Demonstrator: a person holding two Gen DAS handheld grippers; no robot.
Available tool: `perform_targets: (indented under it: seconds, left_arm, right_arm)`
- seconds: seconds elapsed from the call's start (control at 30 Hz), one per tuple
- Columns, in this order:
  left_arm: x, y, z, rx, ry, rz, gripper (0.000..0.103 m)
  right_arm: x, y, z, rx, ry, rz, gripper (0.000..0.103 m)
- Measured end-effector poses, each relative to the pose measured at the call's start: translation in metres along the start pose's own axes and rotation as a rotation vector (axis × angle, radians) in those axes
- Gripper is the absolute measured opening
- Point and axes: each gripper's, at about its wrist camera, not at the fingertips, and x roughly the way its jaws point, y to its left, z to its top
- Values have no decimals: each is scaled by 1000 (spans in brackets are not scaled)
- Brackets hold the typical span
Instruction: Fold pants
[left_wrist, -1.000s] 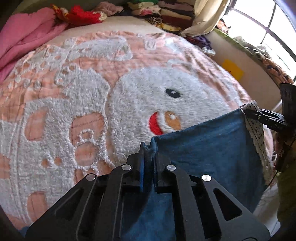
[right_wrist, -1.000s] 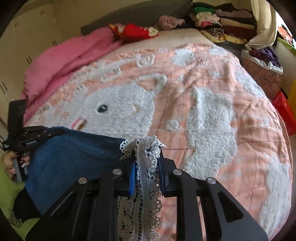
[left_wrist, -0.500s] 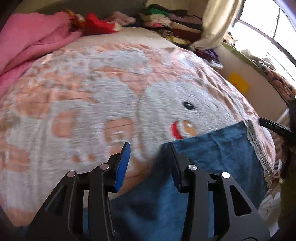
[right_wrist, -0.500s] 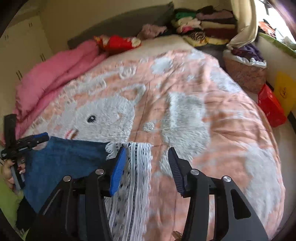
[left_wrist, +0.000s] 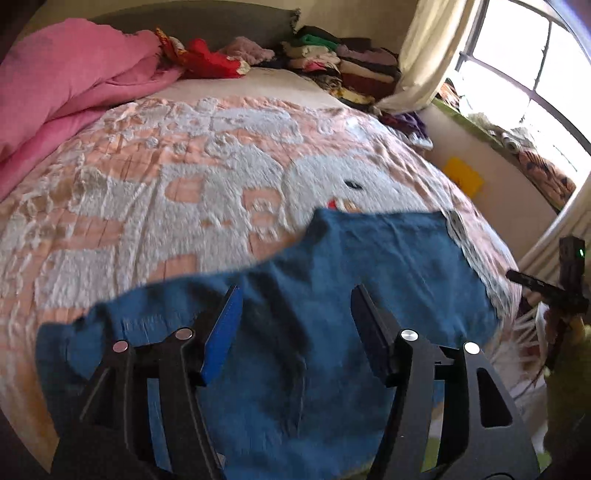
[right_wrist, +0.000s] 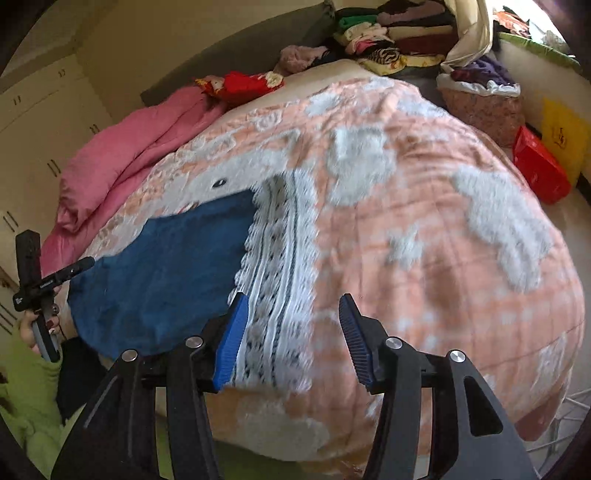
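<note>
Blue pants (left_wrist: 369, 258) lie spread flat on the peach-and-white bedspread (left_wrist: 147, 184), near the bed's front edge. Their white lace hem (right_wrist: 280, 258) runs along the right side of the blue cloth (right_wrist: 166, 266). My left gripper (left_wrist: 297, 291) hovers above the middle of the pants. Its jaws are opening, with nothing pinched between the blue pads. My right gripper (right_wrist: 292, 297) hangs open above the lace hem and holds nothing. The cloth lies below both grippers, apart from the pads.
A pink duvet (left_wrist: 55, 92) is heaped at the bed's left. Folded clothes (left_wrist: 351, 62) are stacked by the headboard and curtain. A red box (right_wrist: 539, 170) and a yellow bag (right_wrist: 561, 136) sit on the floor at right. A green-sleeved arm (right_wrist: 29, 369) holds the left gripper.
Both grippers let go: the left of the blue corner, the right of the lace hem. Both then drew back and up, and the pants now lie flat on the bed.
</note>
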Motion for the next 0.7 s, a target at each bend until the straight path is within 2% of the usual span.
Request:
perform_targets:
  seconds: [0.1, 0.23, 0.33, 0.43, 0.57, 0.63, 0.7]
  left_arm:
    - [6, 3, -5, 4, 31, 70, 58]
    - [22, 30, -10, -94, 110, 182, 65]
    - [24, 51, -17, -187, 118, 146, 64]
    - [22, 50, -18, -188, 113, 149, 64]
    - [18, 54, -19, -207, 102, 140, 62]
    - [16, 59, -19, -227, 95, 120, 61]
    - [17, 62, -20, -236, 90, 110, 61]
  right_arm:
    - [13, 2, -6, 16, 30, 22, 50]
    - [30, 0, -14, 28, 59, 13, 51]
    - [34, 5, -16, 13, 75, 34, 29]
    - [27, 16, -13, -52, 76, -20, 16]
    - [26, 19, -14, -65, 88, -79, 16]
    - [32, 21, -17, -81, 96, -116, 19]
    - [34, 19, -19, -69, 101, -115, 23]
